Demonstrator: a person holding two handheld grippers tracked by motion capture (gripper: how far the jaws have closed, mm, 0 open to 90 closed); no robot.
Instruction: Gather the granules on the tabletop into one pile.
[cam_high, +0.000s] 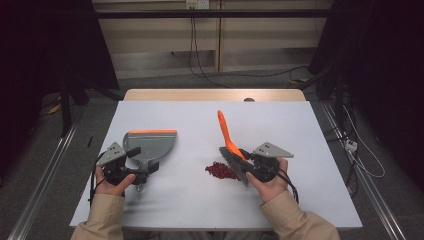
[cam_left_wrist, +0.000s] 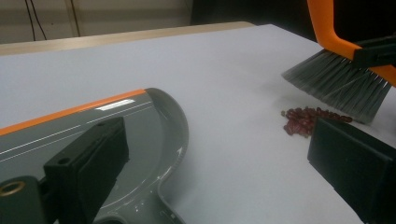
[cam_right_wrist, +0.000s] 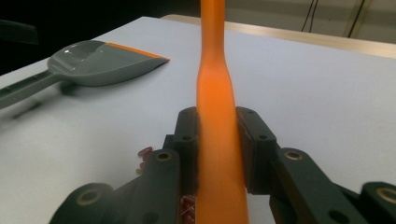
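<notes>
We see the right gripper (cam_right_wrist: 215, 144) with jaws clamped on the orange handle of the brush (cam_high: 229, 142); its grey bristles (cam_left_wrist: 337, 84) sit just beside the small pile of red beans (cam_high: 220, 170), near table centre. Left gripper (cam_high: 131, 169) has its jaws wide apart, nothing between them, hanging over the handle end of the grey dustpan (cam_high: 150, 144). Pan lies flat on the white table (cam_high: 200, 200), orange lip facing away, well apart from the beans.
</notes>
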